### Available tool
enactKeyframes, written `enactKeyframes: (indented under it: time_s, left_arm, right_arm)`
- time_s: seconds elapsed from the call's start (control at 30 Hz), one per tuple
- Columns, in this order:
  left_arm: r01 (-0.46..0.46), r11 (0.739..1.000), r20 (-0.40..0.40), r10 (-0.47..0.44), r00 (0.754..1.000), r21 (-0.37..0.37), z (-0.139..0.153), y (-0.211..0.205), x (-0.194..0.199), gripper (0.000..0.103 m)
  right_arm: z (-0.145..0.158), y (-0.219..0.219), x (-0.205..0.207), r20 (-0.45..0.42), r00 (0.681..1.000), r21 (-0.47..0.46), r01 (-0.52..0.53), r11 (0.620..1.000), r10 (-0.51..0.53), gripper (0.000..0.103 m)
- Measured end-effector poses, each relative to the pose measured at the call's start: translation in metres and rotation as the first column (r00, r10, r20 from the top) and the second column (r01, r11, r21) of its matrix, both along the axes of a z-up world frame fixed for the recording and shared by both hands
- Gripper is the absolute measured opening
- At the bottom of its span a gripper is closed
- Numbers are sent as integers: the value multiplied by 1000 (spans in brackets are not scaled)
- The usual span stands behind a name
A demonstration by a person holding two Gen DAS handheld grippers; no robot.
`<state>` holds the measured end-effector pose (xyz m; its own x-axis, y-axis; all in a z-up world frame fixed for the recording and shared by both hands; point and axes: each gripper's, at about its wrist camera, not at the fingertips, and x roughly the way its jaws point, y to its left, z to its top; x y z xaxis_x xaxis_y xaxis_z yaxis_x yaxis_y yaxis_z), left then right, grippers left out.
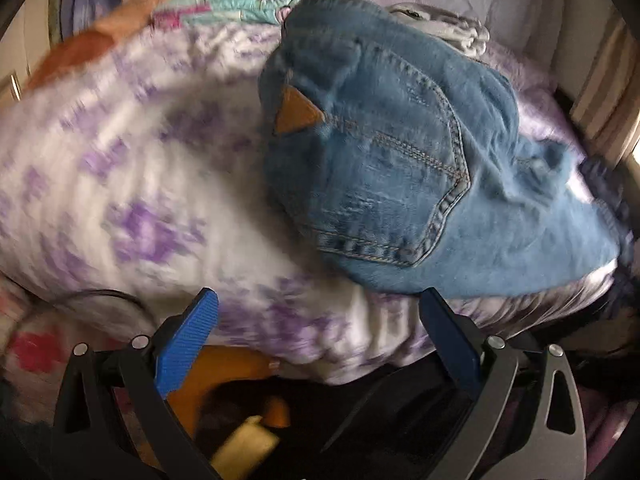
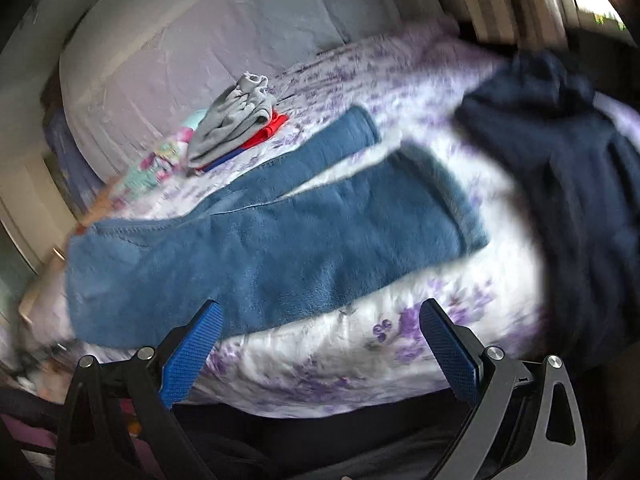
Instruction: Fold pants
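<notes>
The blue jeans (image 2: 272, 240) lie spread out on the bed (image 2: 400, 360), which has a white cover with purple flowers. The two legs point away and split apart like a V. The waist end with the back pocket (image 1: 400, 184) sits near the left gripper (image 1: 320, 344). The left gripper's jaws are wide open and hold nothing. The right gripper (image 2: 320, 344) is wide open too, close to the near leg.

The folding looks like it has not started yet. Next, I think one leg must be grabbed and laid over the other, so both lie together. A dark blue garment (image 2: 568, 184) and a pile of folded clothes (image 2: 236, 128) lie close by.
</notes>
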<state>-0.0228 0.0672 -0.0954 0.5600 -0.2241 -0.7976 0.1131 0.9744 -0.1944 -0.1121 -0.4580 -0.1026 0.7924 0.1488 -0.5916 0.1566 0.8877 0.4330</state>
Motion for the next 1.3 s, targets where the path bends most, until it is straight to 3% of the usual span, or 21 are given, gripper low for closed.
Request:
enactKeyframes:
  time_s: [0.1,0.17,0.2,0.23,0.27,0.3,0.4,0.47,0.5,0.53,0.6,0.73,0.87,0.97,1.0,1.07,1.13,1.17,1.2,1.27,1.3]
  left_arm:
    - [-3,999,85,6,996,-34,6,-12,7,98]
    - [15,997,122,-6,993,-74,13,-18,14,98]
    - [23,994,145,-7,989,-107,16,-19,20,98]
    - [18,993,148,-1,989,-118,16,-20,27,98]
    - [5,990,138,14,990,-138,15,-20,34,92]
    - [0,988,134,21,991,-155,16,-20,38,77]
    - [16,976,163,20,986,-218,31,-13,37,54]
    - [30,977,209,16,978,-213,51,-12,32,46]
    - [34,976,225,15,974,-214,59,-12,31,31]
    - [18,981,251,31,968,-191,71,-13,30,27]
    - [47,978,287,13,958,-202,98,-15,33,27]
    - [52,992,326,-12,945,-116,143,-33,70,27]
    - [44,998,326,-24,945,-54,185,-54,158,27]
    - [-7,1000,418,3,908,7,227,-61,202,27]
    - [-21,1000,429,18,903,1,242,-59,219,45]
    - [-59,998,374,63,925,-20,248,-49,246,77]
    - [-71,997,267,76,961,-26,230,-40,268,79]
    - [-73,997,240,74,968,-15,220,-39,270,80]
    - [-74,997,196,69,978,20,200,-38,269,80]
    - [-42,998,122,35,992,55,163,-38,257,81]
    - [-22,998,71,18,997,65,141,-37,249,83]
  right_arm:
    - [-4,-7,6,65,998,51,10,999,-14,100]
    - [-1,-6,16,93,995,79,-36,996,29,100]
    - [-1,-6,23,93,994,100,-64,993,55,90]
    - [-3,-6,31,88,992,136,-101,986,90,50]
    - [-7,-6,39,71,991,157,-121,980,111,26]
    - [-6,-8,41,69,991,168,-122,978,112,10]
    - [14,-8,39,155,977,188,-172,967,144,9]
    - [43,-8,37,236,957,194,-219,956,171,8]
    - [55,-8,37,263,949,182,-227,957,176,8]
    - [77,-6,38,310,933,144,-237,961,184,8]
    - [109,-4,45,362,907,88,-263,961,215,8]
    - [176,-7,104,426,872,-30,-253,967,242,8]
    - [229,-32,192,454,878,-65,-134,989,149,8]
    - [259,-48,239,487,867,-67,-88,994,110,8]
    - [264,-51,251,478,871,-69,-92,993,114,8]
    - [256,-56,286,378,922,-89,-52,995,82,10]
    - [222,-64,325,188,982,-139,23,990,4,25]
    - [203,-68,334,114,993,-160,40,986,-21,33]
    - [180,-74,342,45,998,-186,44,982,-36,46]
    - [134,-83,339,-42,998,-207,47,977,-57,46]
    - [120,-84,332,-59,997,-191,41,981,-53,51]
